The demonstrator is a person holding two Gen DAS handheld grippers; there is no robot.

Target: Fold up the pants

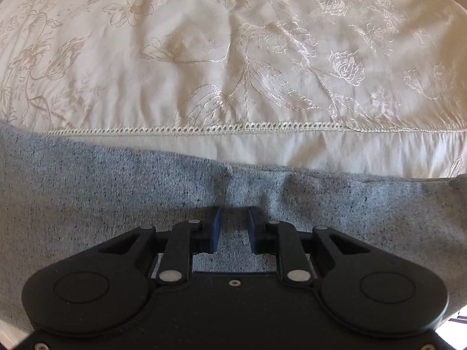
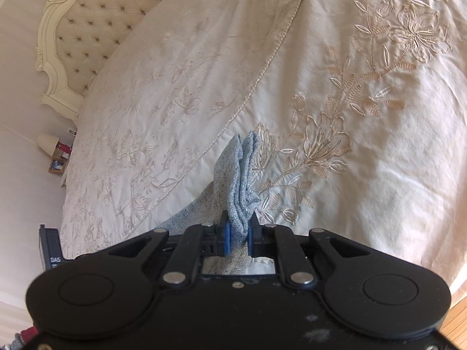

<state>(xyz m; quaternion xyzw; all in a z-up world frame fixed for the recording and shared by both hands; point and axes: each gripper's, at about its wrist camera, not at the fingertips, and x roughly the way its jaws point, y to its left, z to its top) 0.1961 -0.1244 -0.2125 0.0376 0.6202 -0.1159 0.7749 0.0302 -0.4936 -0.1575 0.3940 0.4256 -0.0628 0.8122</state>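
Observation:
The pants point(image 1: 87, 192) are light blue-grey speckled knit and lie across the near part of a cream embroidered bedspread point(image 1: 233, 58). In the left wrist view my left gripper point(image 1: 233, 213) points steeply down onto them. Its blue pads stand a little apart with pants fabric filling the gap, and creases in the cloth run toward the fingers. In the right wrist view my right gripper point(image 2: 238, 221) is shut on a bunched, several-layer fold of the pants point(image 2: 239, 175), which stands up from between the pads above the bedspread point(image 2: 350, 145). More of the cloth trails down to the left below the fingers.
A cream tufted headboard point(image 2: 87, 29) stands at the far left of the bed. Beside it is a bedside table with a lamp point(image 2: 48, 143). A black object point(image 2: 49, 250) sits by the bed's left edge. Wooden floor point(image 2: 458, 320) shows at the lower right.

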